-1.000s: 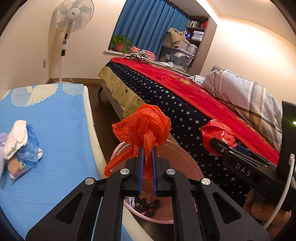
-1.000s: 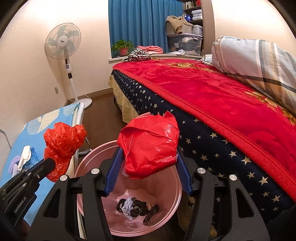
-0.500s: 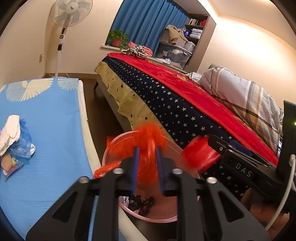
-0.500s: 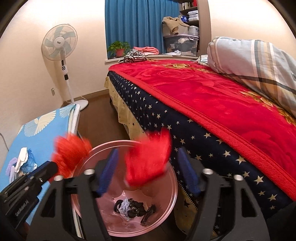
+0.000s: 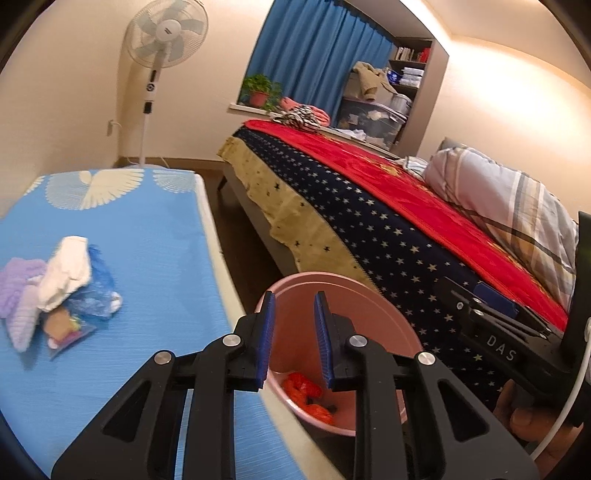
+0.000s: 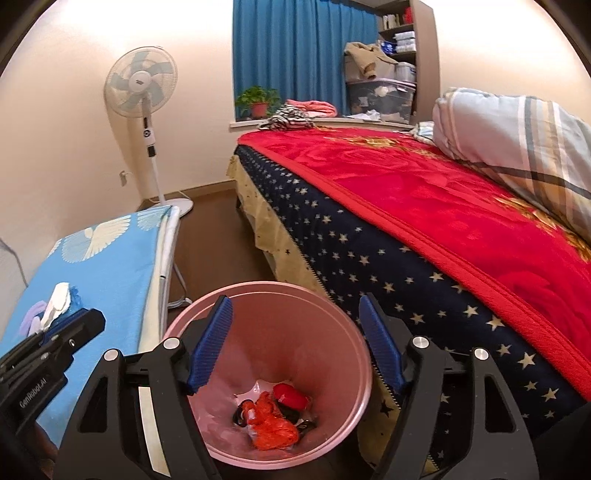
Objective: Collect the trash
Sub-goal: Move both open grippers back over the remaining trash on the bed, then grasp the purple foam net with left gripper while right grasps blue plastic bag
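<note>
A pink bin (image 5: pixel 332 277) stands on the floor between the blue mat and the bed. At its bottom lie a crumpled orange plastic bag (image 6: pixel 274 428) and a red bag (image 6: pixel 291 395) on some dark scraps. My left gripper (image 5: pixel 293 300) hangs over the bin's left rim, open a little, with nothing between its blue pads. My right gripper (image 6: pixel 294 305) is above the bin (image 6: pixel 266 286), open wide and empty. On the blue mat sits a pile of trash (image 5: pixel 66 275): a white wad, a blue bag, purple cloth and a small wrapper.
The bed with its red blanket (image 6: pixel 424 192) and starred sheet runs along the right, close to the bin. A plaid pillow (image 5: pixel 509 206) lies on it. A standing fan (image 5: pixel 162 33) is by the far wall. Dark floor (image 5: pixel 236 218) separates mat and bed.
Both grippers let go: the orange bag left the left jaws and the red bag left the right jaws, and both now lie in the pink bin. Both sets of jaws opened.
</note>
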Action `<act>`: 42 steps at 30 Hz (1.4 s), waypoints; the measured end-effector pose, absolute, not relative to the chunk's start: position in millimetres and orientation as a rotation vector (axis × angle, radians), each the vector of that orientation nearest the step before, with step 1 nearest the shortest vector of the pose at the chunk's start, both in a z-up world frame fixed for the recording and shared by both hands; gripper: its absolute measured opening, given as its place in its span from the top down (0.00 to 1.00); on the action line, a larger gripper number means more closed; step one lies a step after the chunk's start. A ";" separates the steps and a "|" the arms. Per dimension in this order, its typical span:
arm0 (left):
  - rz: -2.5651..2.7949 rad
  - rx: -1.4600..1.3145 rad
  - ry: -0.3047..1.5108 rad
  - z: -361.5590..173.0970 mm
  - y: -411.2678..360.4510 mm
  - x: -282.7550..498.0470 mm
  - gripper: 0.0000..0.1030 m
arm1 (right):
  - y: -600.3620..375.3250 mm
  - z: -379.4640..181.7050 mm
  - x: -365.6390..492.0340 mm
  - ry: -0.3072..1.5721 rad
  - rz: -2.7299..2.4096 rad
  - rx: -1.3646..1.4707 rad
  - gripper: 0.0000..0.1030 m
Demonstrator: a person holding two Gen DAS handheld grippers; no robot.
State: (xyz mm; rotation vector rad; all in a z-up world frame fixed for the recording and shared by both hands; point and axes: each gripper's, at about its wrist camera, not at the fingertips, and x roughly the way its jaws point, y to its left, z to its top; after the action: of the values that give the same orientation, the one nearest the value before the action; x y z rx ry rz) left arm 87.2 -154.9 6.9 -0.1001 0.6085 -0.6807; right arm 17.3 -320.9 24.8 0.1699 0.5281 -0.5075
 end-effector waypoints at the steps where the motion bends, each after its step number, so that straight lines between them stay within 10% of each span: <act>1: -0.666 -0.102 0.605 7.8 -149.7 87.4 0.79 | -318.4 25.3 18.1 0.524 -0.496 0.169 0.33; 14: -0.364 -0.143 0.563 14.4 -75.3 93.2 0.79 | -272.0 23.3 40.4 0.512 -0.308 0.166 0.56; 37: 0.008 -0.244 0.577 -8.7 17.4 130.8 0.79 | -183.4 -12.4 130.5 0.608 0.080 0.258 0.57; 42: 0.008 -0.290 0.605 -17.0 25.5 145.6 0.57 | -164.1 -18.5 152.1 0.623 0.158 0.245 0.57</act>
State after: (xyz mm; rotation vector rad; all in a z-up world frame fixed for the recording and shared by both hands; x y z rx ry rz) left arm 145.6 25.5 -17.0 -0.2897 0.6046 0.0082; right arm 152.1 -164.1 -18.5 0.2455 0.6230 0.1582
